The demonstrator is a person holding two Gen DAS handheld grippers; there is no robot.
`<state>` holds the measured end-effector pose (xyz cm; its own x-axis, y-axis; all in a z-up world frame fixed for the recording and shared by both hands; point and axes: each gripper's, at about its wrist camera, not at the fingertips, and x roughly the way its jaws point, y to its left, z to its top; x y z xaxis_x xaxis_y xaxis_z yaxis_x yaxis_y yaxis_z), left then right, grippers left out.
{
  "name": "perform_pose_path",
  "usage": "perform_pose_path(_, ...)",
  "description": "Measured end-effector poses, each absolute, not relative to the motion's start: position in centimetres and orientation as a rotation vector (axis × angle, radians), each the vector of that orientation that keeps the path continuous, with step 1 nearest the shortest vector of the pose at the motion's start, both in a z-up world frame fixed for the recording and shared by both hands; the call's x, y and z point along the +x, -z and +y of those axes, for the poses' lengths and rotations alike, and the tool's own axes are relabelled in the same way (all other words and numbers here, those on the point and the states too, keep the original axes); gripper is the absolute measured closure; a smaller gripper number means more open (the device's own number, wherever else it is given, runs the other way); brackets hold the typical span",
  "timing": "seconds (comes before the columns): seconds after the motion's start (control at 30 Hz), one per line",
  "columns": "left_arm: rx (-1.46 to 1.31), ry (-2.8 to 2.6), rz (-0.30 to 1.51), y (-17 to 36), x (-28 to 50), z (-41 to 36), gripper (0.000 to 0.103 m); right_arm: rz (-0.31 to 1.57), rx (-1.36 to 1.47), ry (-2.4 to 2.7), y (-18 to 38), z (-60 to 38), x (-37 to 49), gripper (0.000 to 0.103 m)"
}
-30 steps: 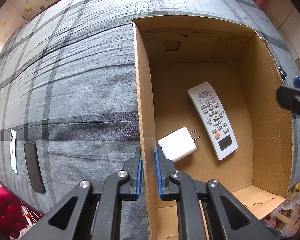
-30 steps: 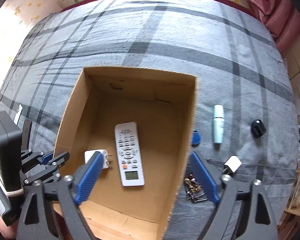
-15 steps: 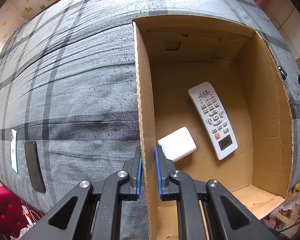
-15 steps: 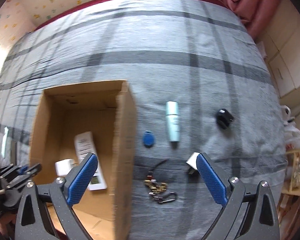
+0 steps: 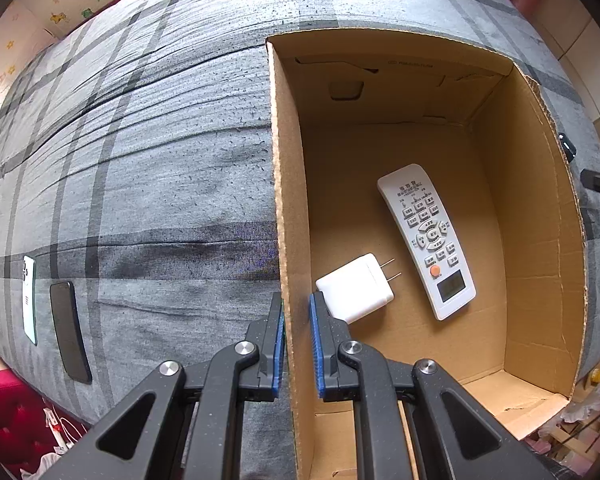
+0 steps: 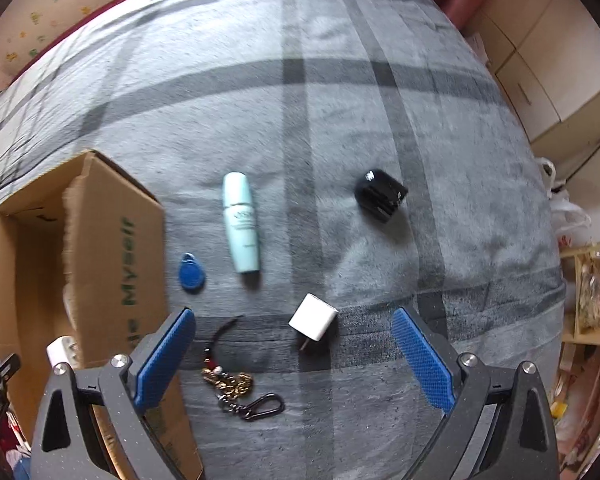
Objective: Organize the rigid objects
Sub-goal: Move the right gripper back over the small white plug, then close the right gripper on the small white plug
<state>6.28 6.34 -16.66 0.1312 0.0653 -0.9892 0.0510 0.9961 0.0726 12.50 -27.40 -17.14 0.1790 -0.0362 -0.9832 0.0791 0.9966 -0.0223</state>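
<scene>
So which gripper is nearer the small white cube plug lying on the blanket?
Right. The right gripper hangs open just above the white cube plug, pads either side of it. The left gripper is away at the cardboard box, clamped on its wall.

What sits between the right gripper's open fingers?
In the right wrist view, the right gripper frames a small white charger cube lying on the bedspread, untouched.

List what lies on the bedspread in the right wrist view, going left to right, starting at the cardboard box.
cardboard box → blue key fob → pale green bottle → white charger cube → black adapter
</scene>
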Motion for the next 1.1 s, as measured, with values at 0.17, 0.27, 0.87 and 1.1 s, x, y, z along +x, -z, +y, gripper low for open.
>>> perform_pose_path(0.17,0.096,-0.014,1.439,16.7,6.2,6.4,0.091,1.429,0.062,0.1,19.9,-28.6,12.4,0.002)
perform_pose_path(0.27,0.098,-0.016,1.439,16.7,6.3,6.3,0.091,1.457,0.099,0.114,21.3,-29.2,12.3,0.002)
perform_pose_path(0.87,0.1,-0.019,1.441,16.6,6.3,6.3,0.091,1.541,0.151,0.095,25.4,-31.4,13.3,0.038)
perform_pose_path(1.1,0.101,-0.02,1.44,16.5,6.3,6.2,0.091,1.521,0.095,0.098,24.5,-30.0,13.1,0.069)
